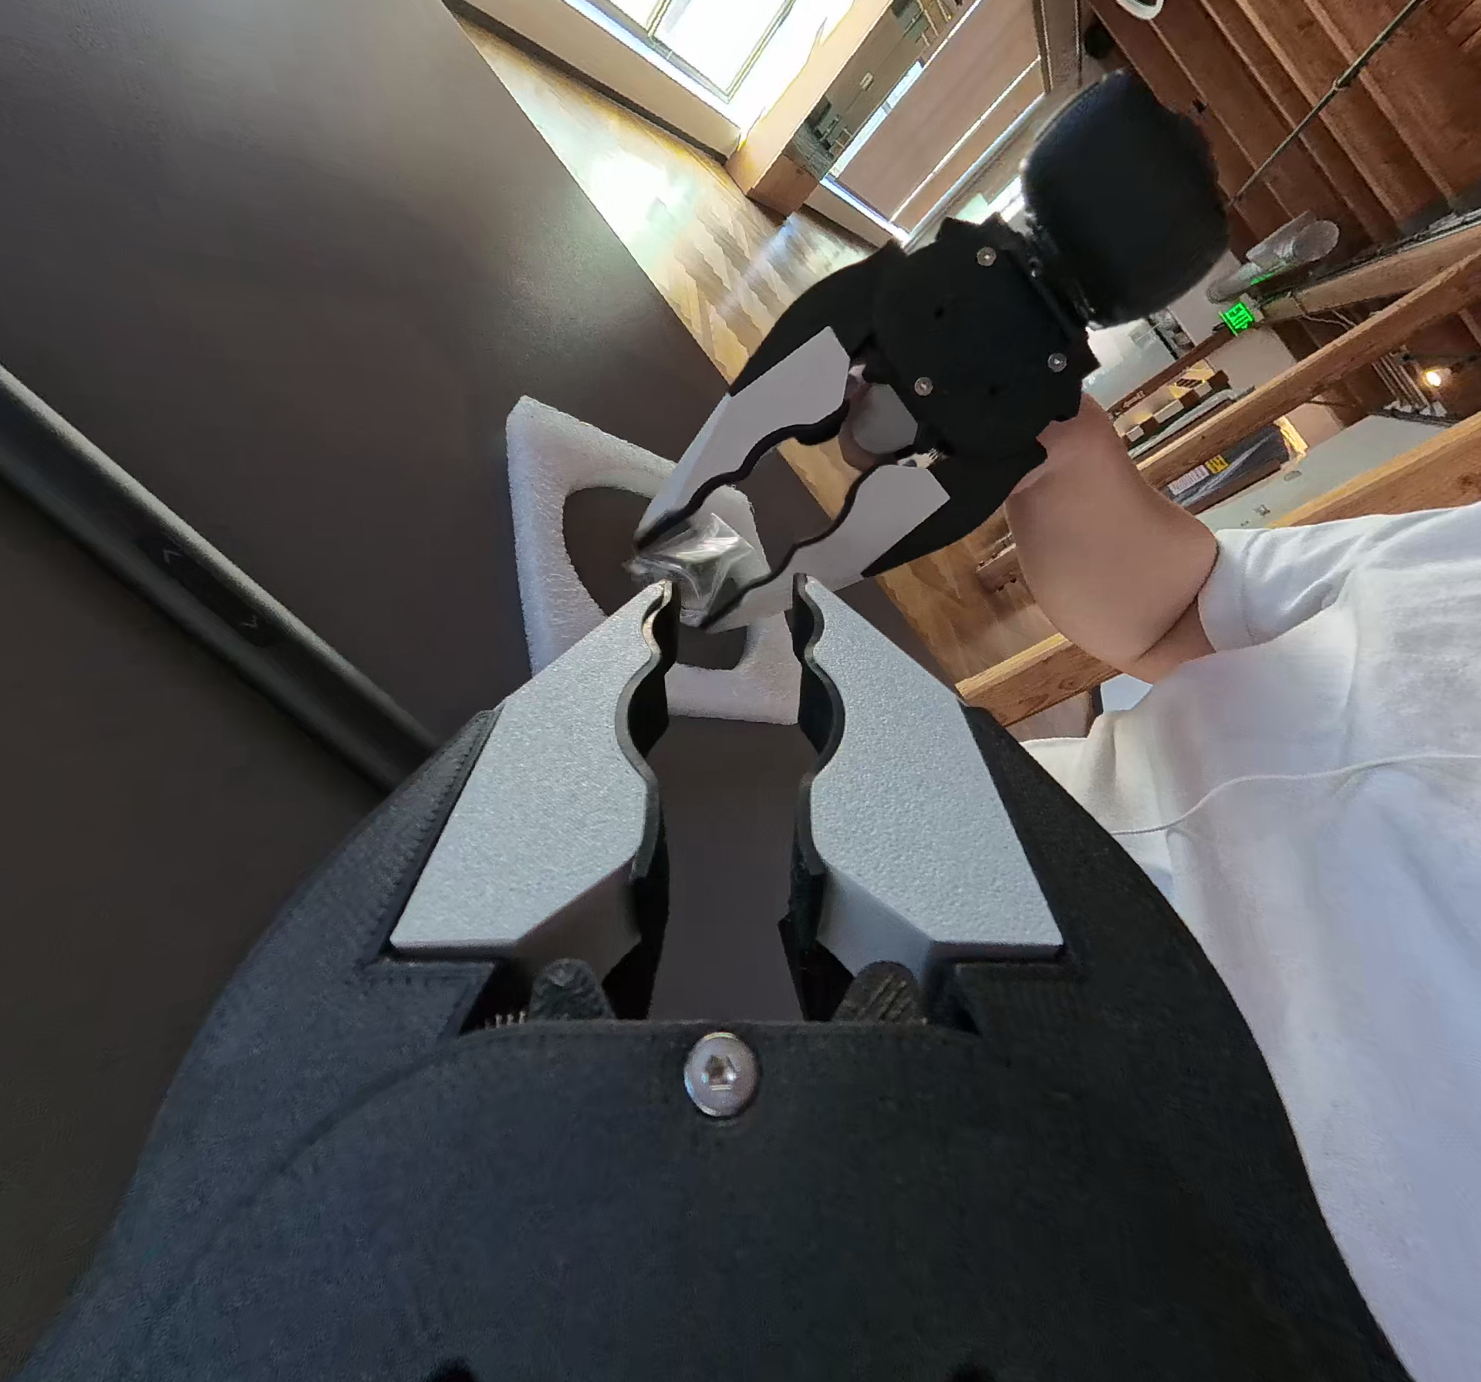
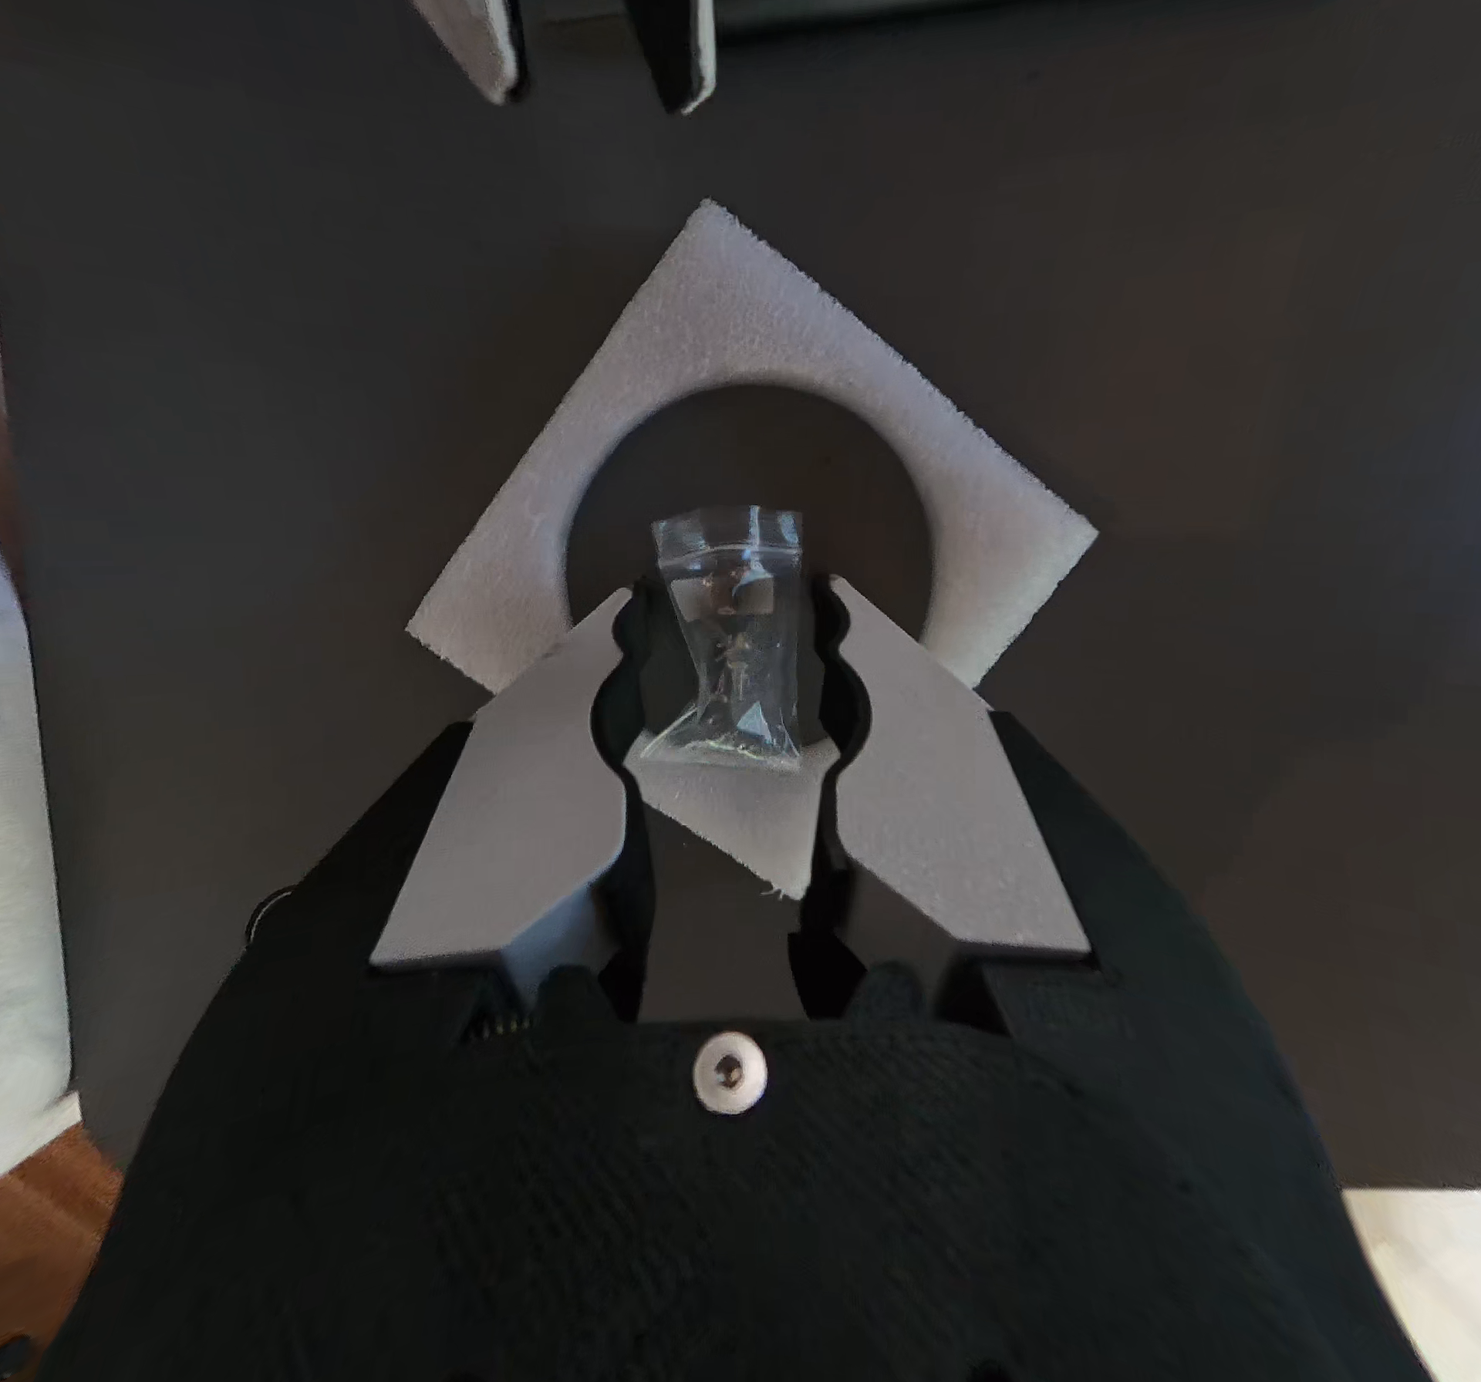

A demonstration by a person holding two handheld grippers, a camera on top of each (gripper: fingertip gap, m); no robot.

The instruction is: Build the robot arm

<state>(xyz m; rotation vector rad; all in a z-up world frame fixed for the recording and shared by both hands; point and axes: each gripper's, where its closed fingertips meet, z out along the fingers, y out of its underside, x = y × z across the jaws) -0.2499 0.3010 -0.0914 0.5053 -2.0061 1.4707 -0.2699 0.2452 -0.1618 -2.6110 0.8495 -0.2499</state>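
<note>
The left claw (image 1: 729, 594) has nothing in it. Its two fingers stand apart with a clear gap between them. It waits just beside the little bag, and its left fingertip (image 1: 653, 598) is very near the bag's end, maybe touching; I cannot tell. It looks ready to help, I think.

Just in front of the left claw is the small clear plastic bag (image 2: 725, 638). It has tiny dark bits inside. The right claw (image 2: 729, 606) has the bag pinched between its two fingers, which are closed in on it from both sides. The bag looks squeezed thin in the middle because of that.

Under and past the right claw lies a white foam square (image 2: 769, 350) with a big round hole cut in it. It lies flat on the dark table (image 2: 240, 302). The bag hangs over that hole.

Behind the right claw is the person's arm (image 1: 1122, 542) in a white shirt (image 1: 1282, 863), holding it up.
</note>
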